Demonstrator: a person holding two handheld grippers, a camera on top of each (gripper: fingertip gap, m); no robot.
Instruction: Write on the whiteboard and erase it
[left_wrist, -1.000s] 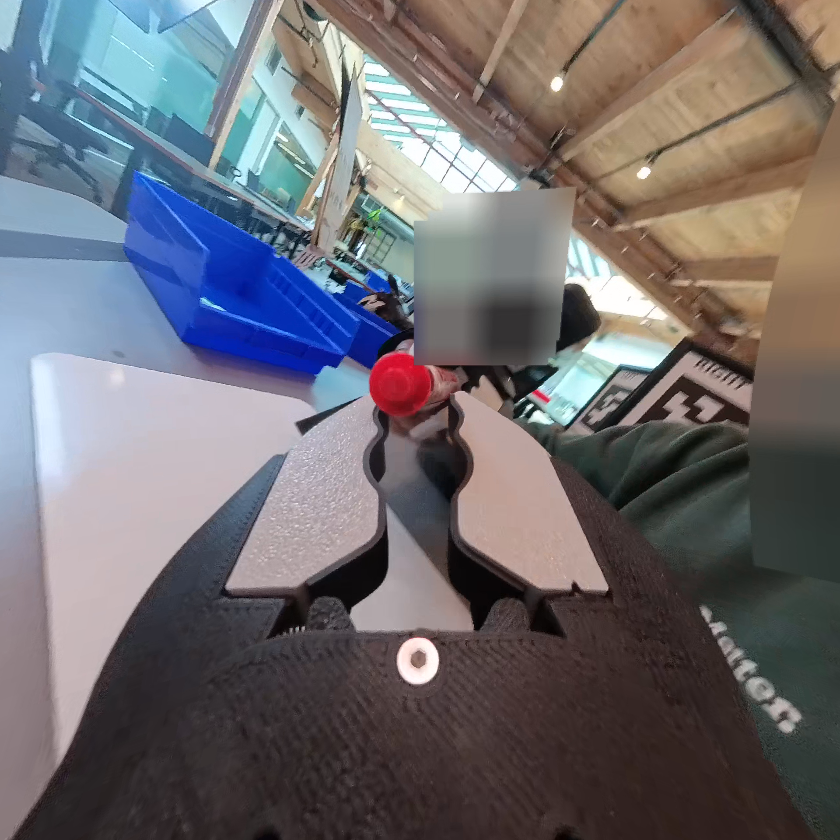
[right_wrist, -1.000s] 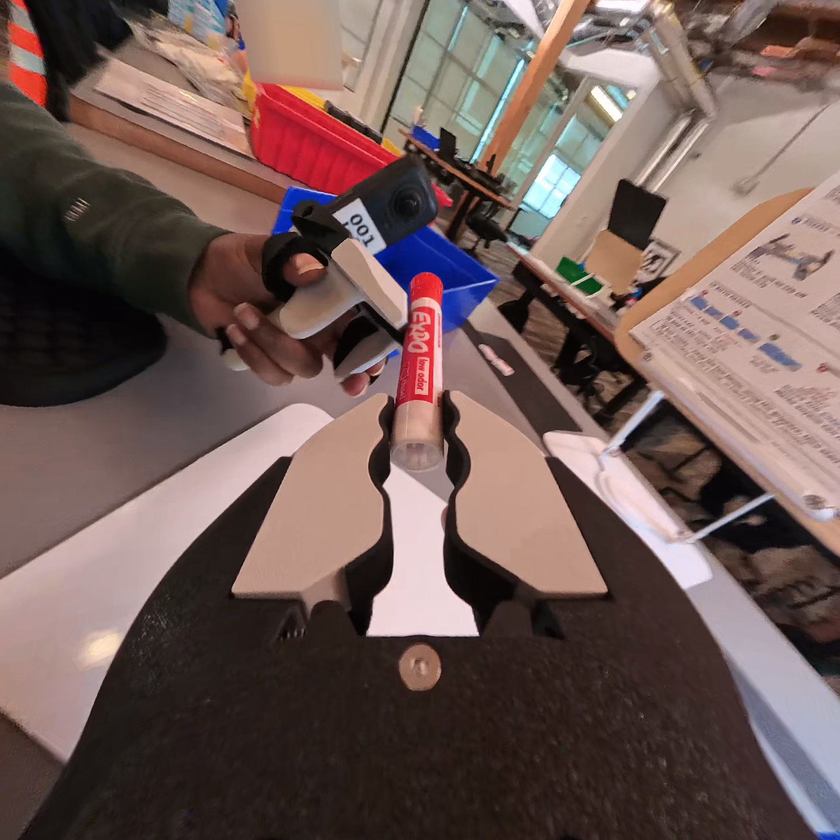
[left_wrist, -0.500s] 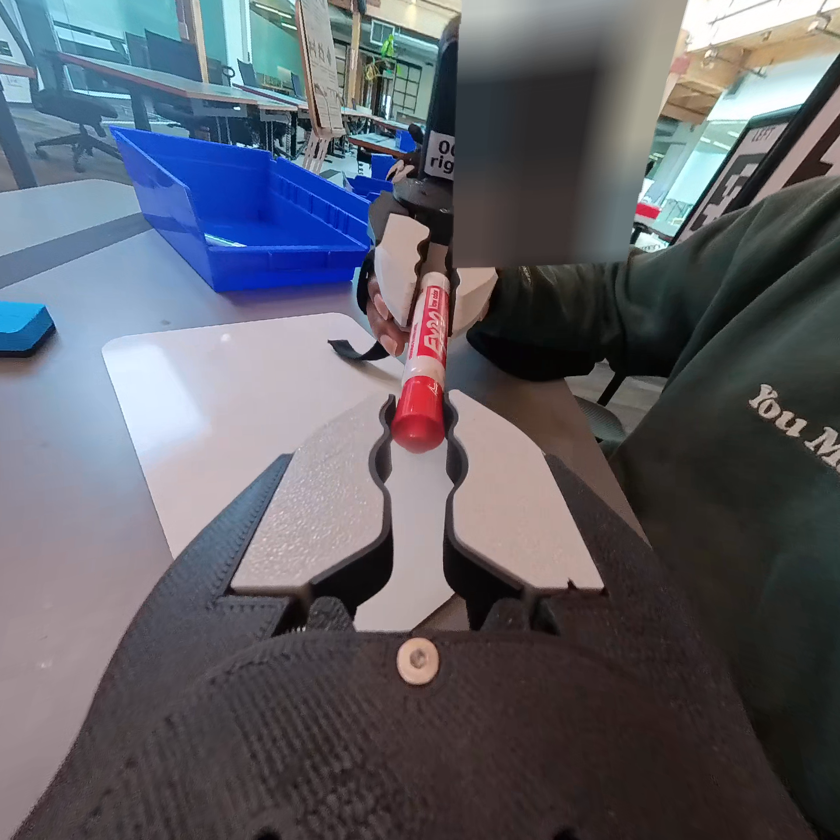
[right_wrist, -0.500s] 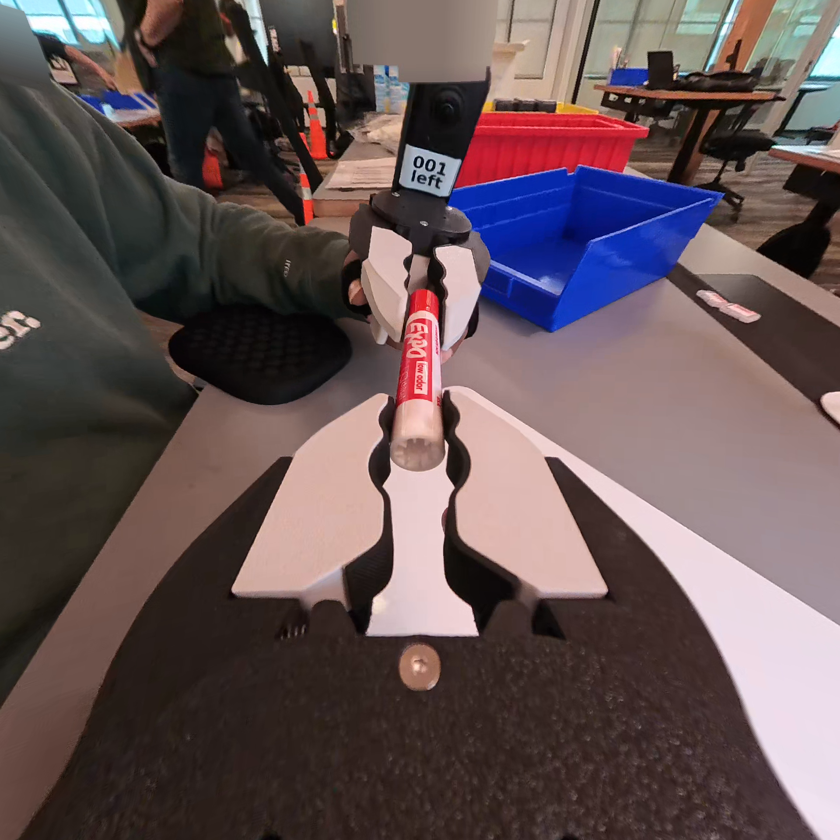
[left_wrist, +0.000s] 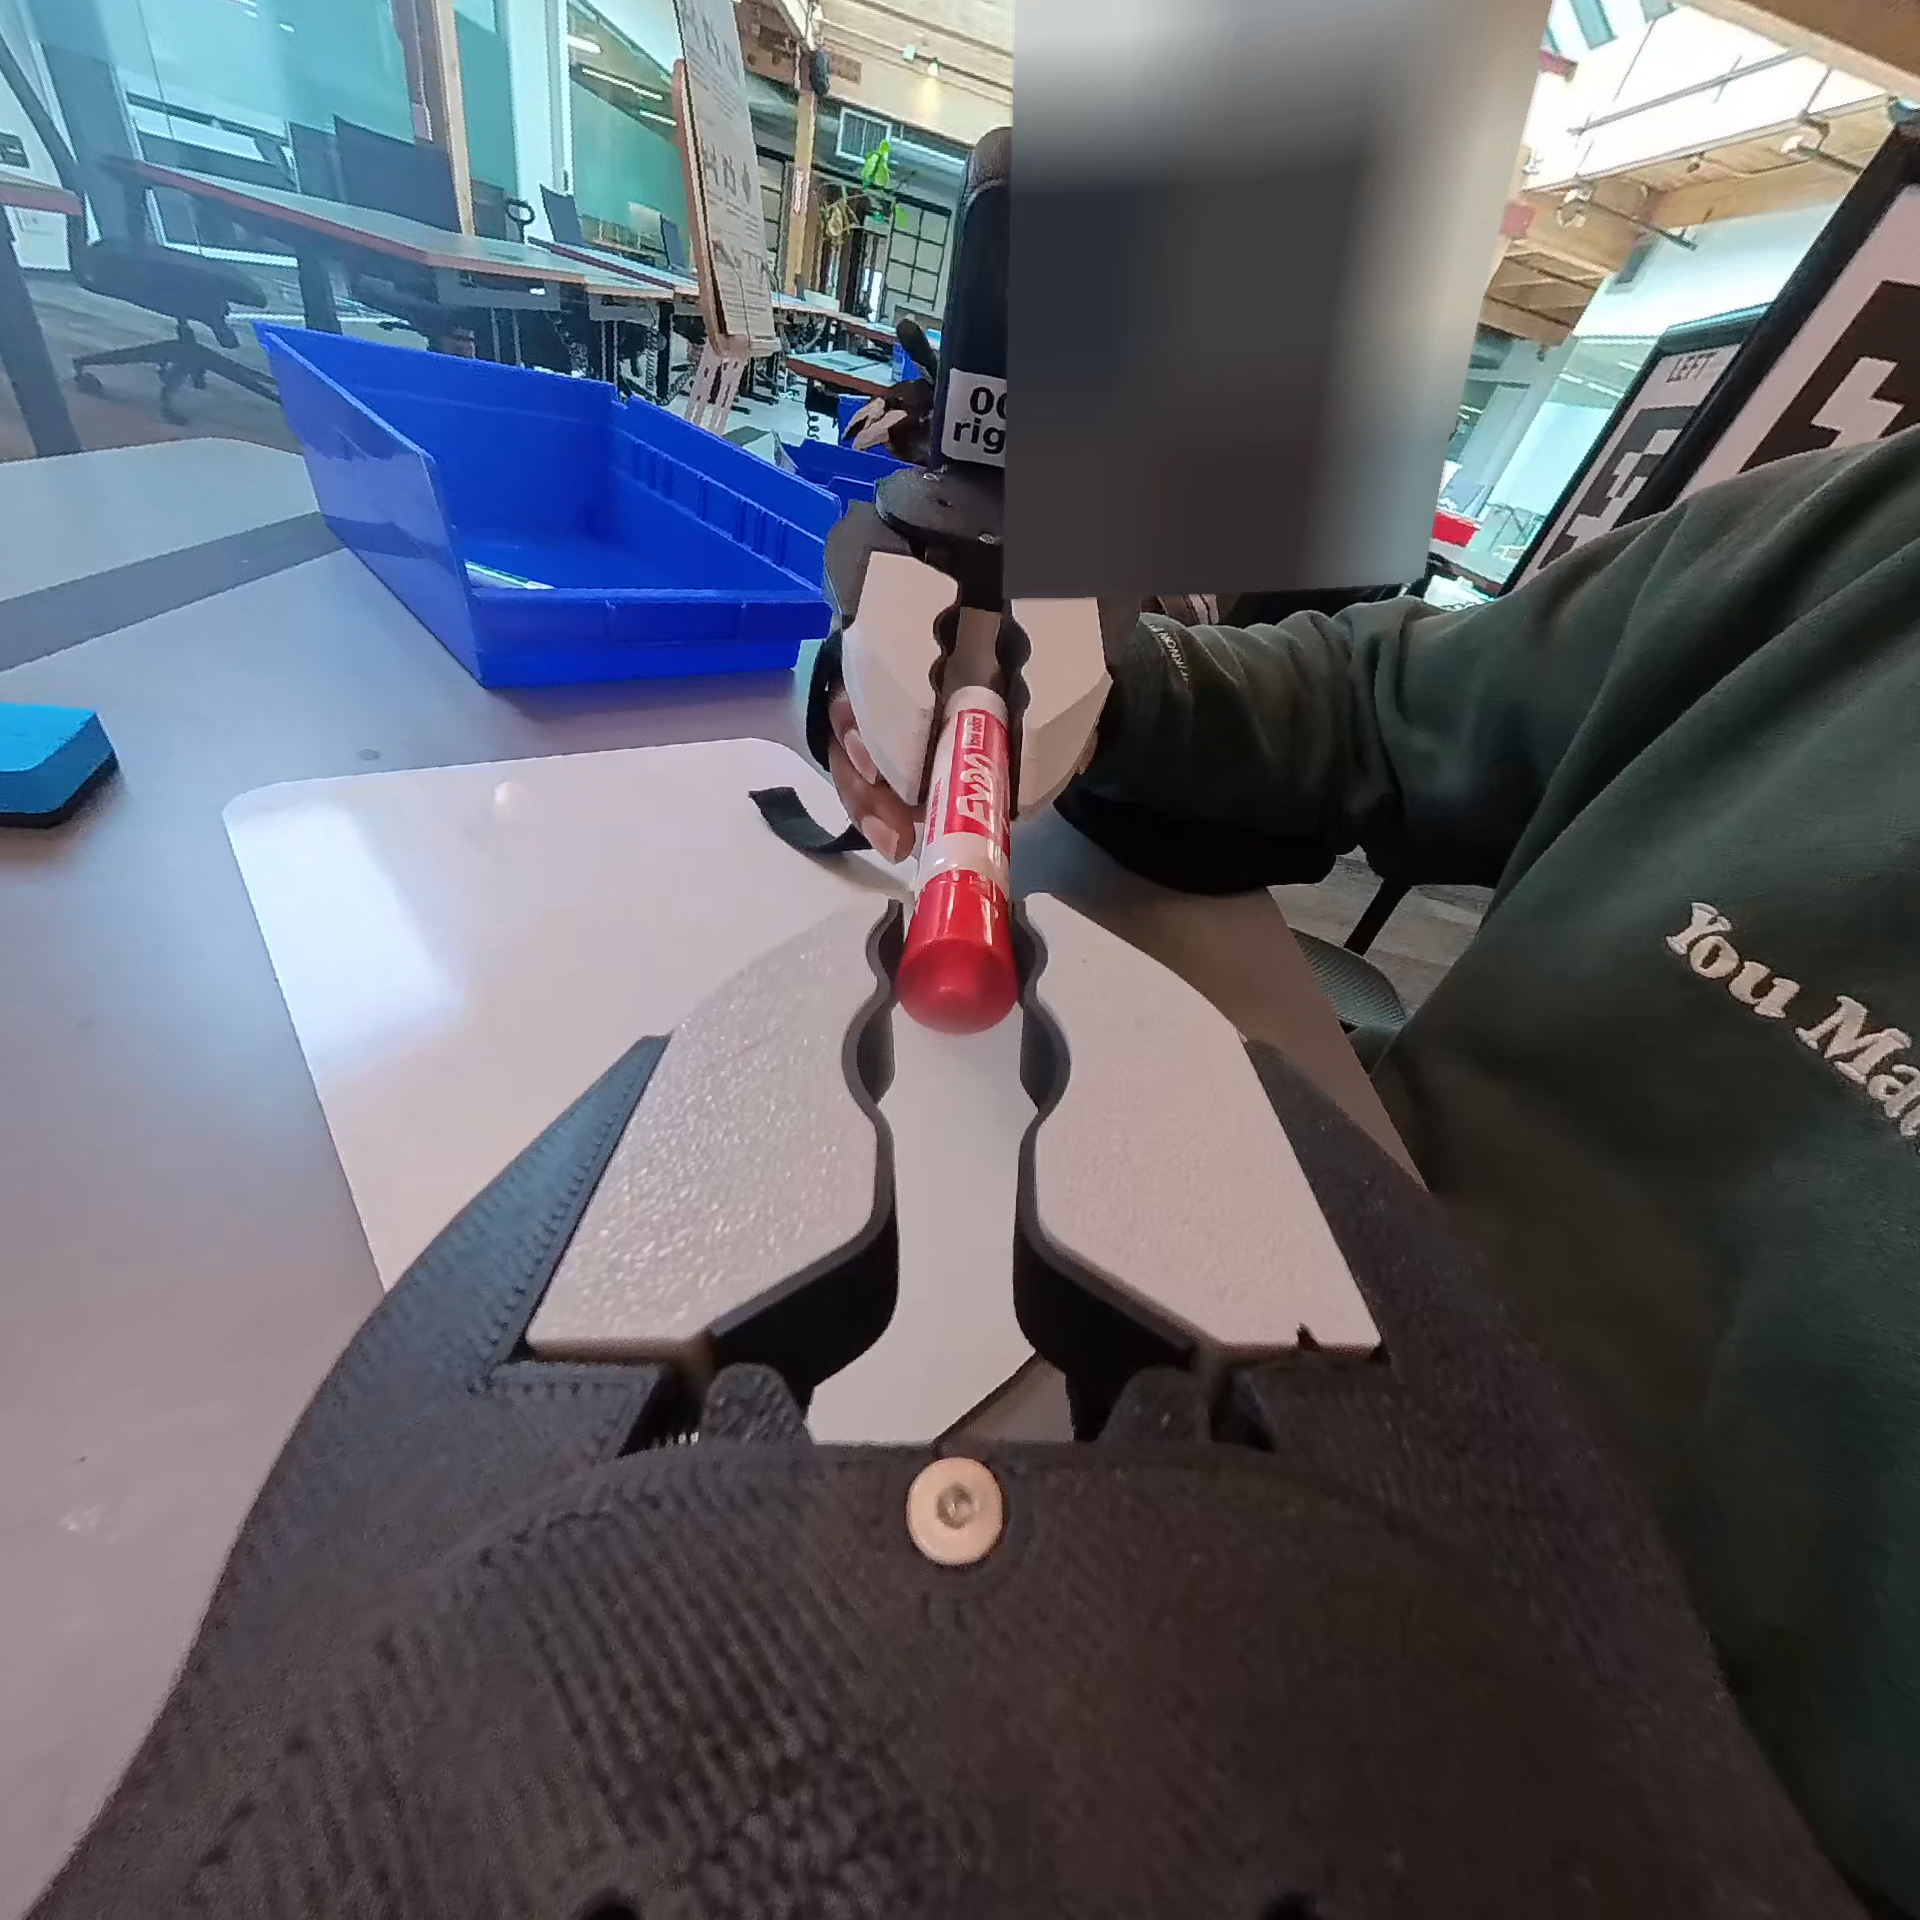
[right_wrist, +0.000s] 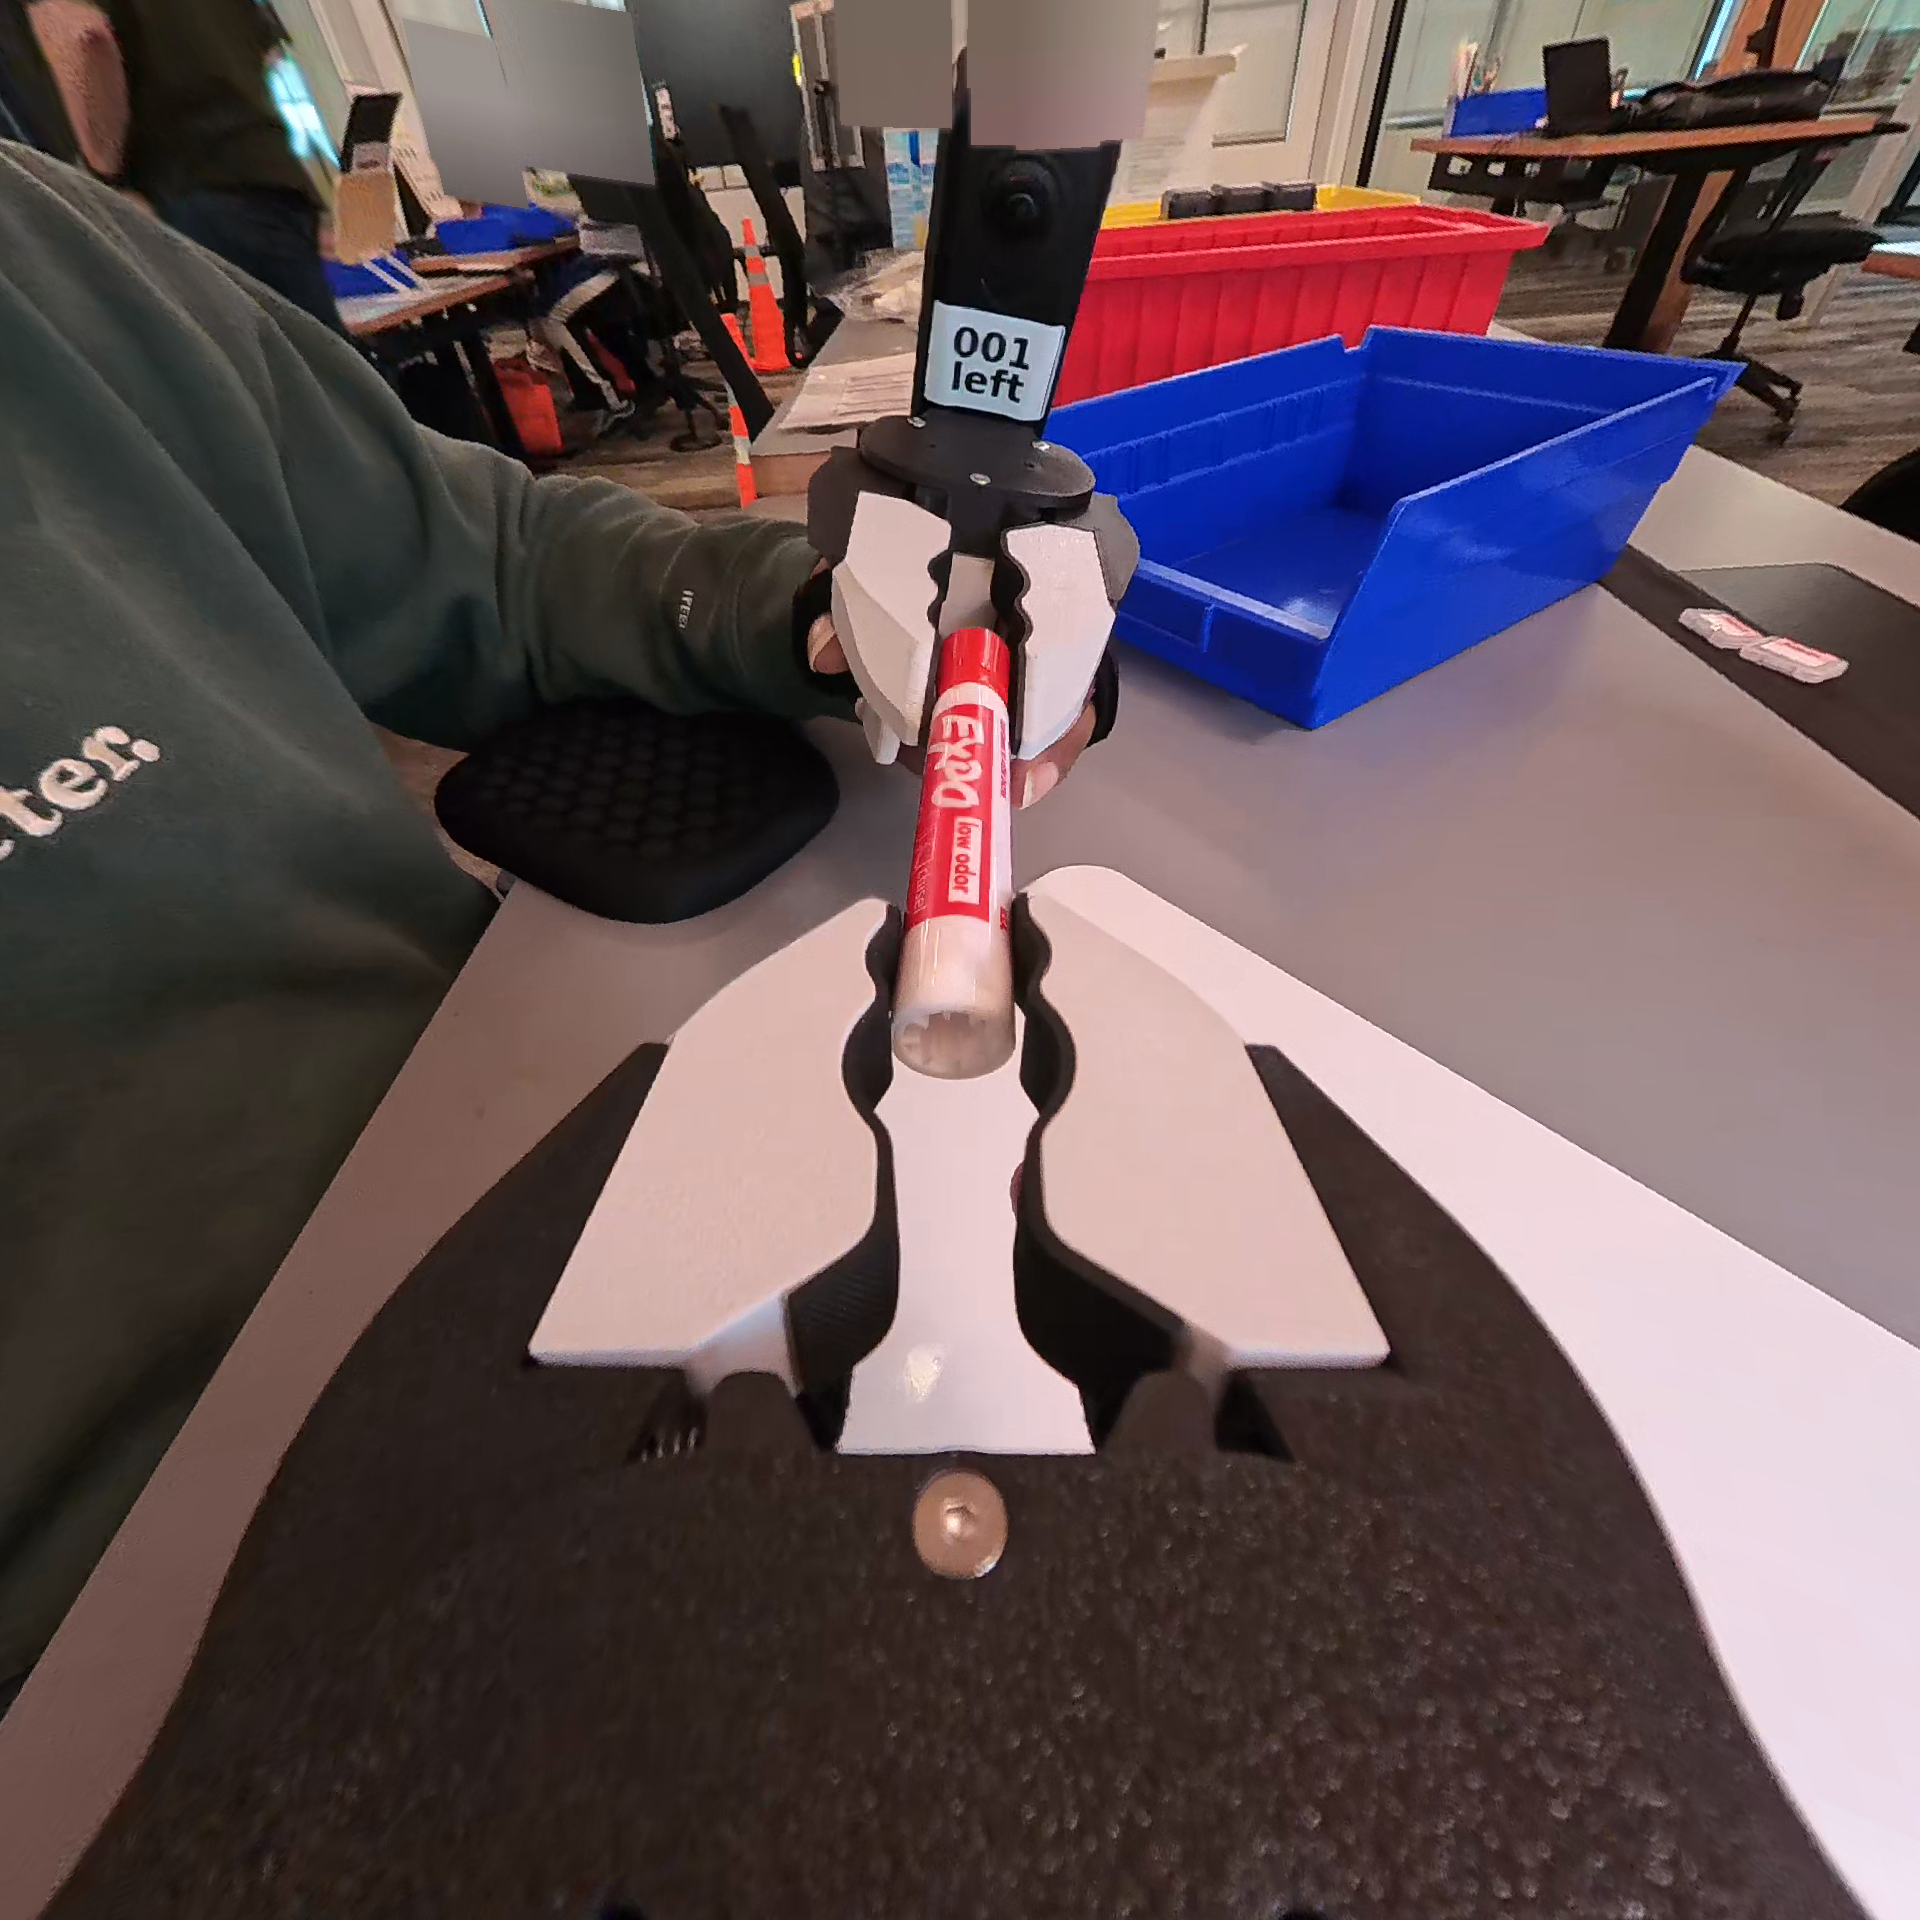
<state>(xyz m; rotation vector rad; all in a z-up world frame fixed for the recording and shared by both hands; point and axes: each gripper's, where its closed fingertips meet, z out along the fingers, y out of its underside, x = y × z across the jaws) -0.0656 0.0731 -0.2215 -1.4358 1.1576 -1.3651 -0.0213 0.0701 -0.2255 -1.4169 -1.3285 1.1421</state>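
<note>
A red marker with a white barrel (left_wrist: 961, 831) is held level above the white whiteboard (left_wrist: 520, 935), between my two grippers, which face each other. My left gripper (left_wrist: 956, 925) is shut on the marker's red cap (left_wrist: 954, 977). My right gripper (right_wrist: 954, 920) is shut on the marker's white rear end (right_wrist: 951, 1008). The right gripper shows farther off in the left wrist view (left_wrist: 971, 696), and the left gripper in the right wrist view (right_wrist: 971, 634). The whiteboard (right_wrist: 1558, 1299) lies flat on the grey table and shows no writing.
A blue eraser (left_wrist: 42, 753) lies on the table left of the whiteboard. A blue bin (left_wrist: 582, 540) stands behind the board; it shows in the right wrist view (right_wrist: 1403, 540) with a red bin (right_wrist: 1299, 281) behind it. A person's green sleeves flank the grippers. A black mesh pad (right_wrist: 634, 810) sits at the table edge. The grippers' ends are close to 6 cm from one another.
Both views have swung down from tilted upward to level over the whiteboard. The left gripper has closed on the marker's cap while the right gripper has kept hold of the barrel.
</note>
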